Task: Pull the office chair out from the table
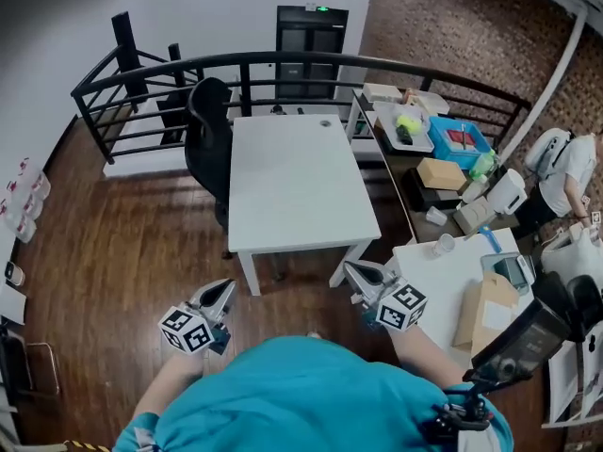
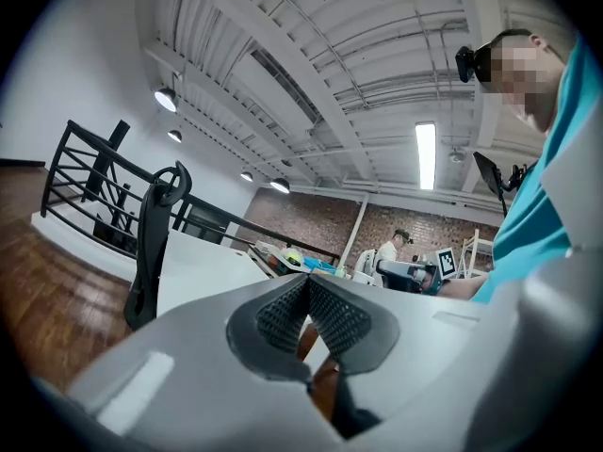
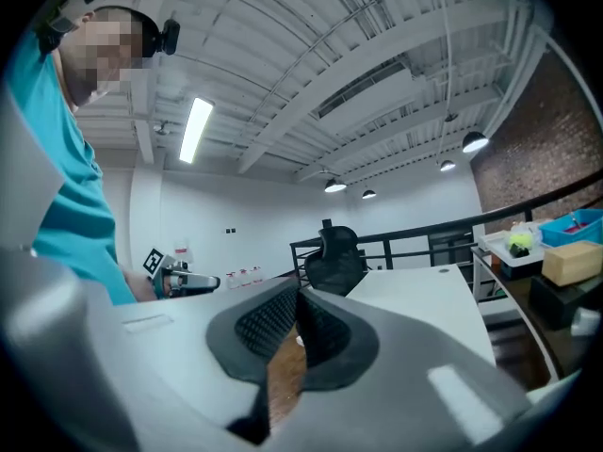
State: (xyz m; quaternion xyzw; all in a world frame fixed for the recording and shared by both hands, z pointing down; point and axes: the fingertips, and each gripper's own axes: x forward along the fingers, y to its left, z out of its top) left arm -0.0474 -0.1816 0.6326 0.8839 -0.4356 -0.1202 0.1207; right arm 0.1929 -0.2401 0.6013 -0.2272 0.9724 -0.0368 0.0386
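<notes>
The left claw [image 2: 307, 282] is closed. Its two black bumpy pads [image 2: 279, 316] press together at the tips, and nothing is between them. The right claw [image 3: 298, 296] is closed too, with nothing in it.

Only the head view shows both from above. The left claw [image 1: 226, 288] and the right claw [image 1: 350, 268] are held out side by side, well apart, over the wood floor [image 1: 122, 243]. Both are in front of the near edge of the white table [image 1: 297, 182] and point toward it. They do not touch the table.

The office chair [image 1: 209, 130] is black. It is close against the left edge of the table, near the far left corner. Both claws are well away from it. A black railing [image 1: 283, 61] runs behind the chair and the table.

The left gripper view shows the office chair [image 2: 155, 243] from the side. It looks thin and tall, with a round loop at the top. The table [image 2: 203, 266] is just beside it. This view also shows a brick wall [image 2: 311, 224] and a person [image 2: 388, 250] far off.

The right gripper view shows more of the office chair [image 3: 334, 262], with its wide back and a small headrest on top. It stands at the far end of the table [image 3: 424, 299]. Round ceiling lamps [image 3: 474, 142] shine above.
</notes>
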